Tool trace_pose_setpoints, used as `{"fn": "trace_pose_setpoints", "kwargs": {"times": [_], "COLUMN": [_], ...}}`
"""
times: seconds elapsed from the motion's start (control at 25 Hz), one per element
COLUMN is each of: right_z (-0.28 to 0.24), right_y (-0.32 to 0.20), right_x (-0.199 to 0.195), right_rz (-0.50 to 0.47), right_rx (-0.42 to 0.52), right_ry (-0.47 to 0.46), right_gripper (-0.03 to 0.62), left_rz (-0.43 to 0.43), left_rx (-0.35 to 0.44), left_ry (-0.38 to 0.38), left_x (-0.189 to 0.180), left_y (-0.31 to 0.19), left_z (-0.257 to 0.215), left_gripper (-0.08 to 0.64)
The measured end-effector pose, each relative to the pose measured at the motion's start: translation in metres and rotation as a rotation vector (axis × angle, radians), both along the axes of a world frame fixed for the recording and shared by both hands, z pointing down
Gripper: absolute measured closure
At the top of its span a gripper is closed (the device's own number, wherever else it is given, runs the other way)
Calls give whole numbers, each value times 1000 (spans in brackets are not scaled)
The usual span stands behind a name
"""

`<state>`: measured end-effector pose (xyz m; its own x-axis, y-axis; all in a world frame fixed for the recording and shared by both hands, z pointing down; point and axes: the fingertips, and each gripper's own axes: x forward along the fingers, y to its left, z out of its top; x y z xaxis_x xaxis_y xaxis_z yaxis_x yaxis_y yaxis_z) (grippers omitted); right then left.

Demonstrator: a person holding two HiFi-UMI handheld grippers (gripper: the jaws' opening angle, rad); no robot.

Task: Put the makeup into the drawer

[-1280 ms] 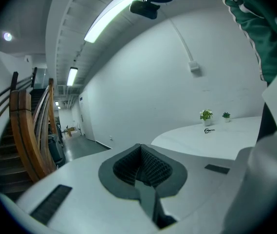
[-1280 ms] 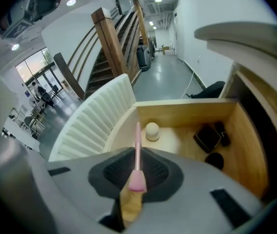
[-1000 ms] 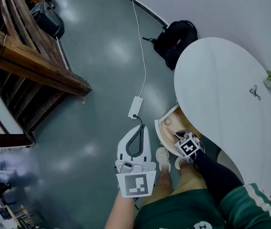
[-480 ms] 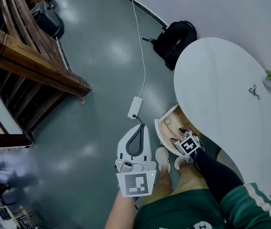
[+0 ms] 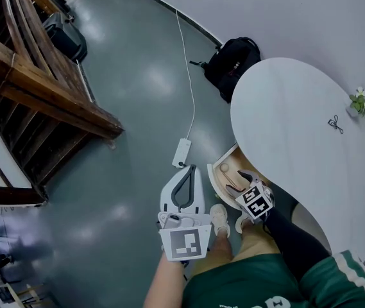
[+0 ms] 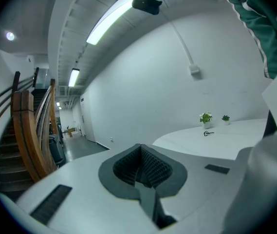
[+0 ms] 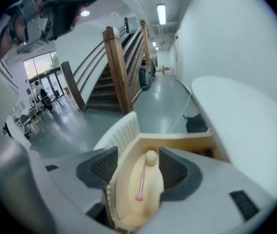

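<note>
Makeup lies in the open drawer: the makeup [image 7: 142, 179], a thin pink stick with a rounded pink tip, rests flat on the drawer [image 7: 177, 139] floor. Its long axis runs from the tip, nearest the camera in the right gripper view, straight away toward a small beige ball [image 7: 151, 156] at its far end. Whether stick and ball are joined cannot be told. The drawer [image 5: 217, 175] is pale, smooth wood with a curved front whose white outer face is ribbed. It juts from under a rounded, matte white table [image 5: 297, 127].

The right gripper [image 7: 138, 165] hangs above the drawer, tilted down at it. Its jaws have just been opening and stand spread, their dark ridged pads pinching nothing, with the makeup seen below the gap. In the head view the right gripper [image 5: 235, 182] shows over the drawer's near edge. The left gripper [image 6: 141, 152] is held near level and well clear of the drawer. Its ridged pads are pressed together on nothing. From above, the left gripper [image 5: 185, 171] hangs over the glossy grey floor [image 5: 131, 95].
</note>
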<state>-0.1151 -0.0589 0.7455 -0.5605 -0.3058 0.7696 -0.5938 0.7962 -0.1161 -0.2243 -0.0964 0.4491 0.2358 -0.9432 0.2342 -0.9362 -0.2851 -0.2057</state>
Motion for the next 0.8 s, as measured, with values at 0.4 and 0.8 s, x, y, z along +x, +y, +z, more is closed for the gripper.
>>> {"fn": "trace_pose_setpoints", "kwargs": {"times": [0.4, 0.8], "right_z": [-223, -414], "right_y": [-56, -64], "right_x": [5, 43], "right_rz": [181, 284], "right_rx": [444, 787], "right_ry": [-223, -346], "right_gripper": [312, 319], "left_rz": [-8, 37], "left_rx": [86, 171], "left_ry": [29, 58], "left_x": [-8, 9], "left_y": [-3, -6], "left_z": [-52, -111], "left_gripper": [560, 560]}}
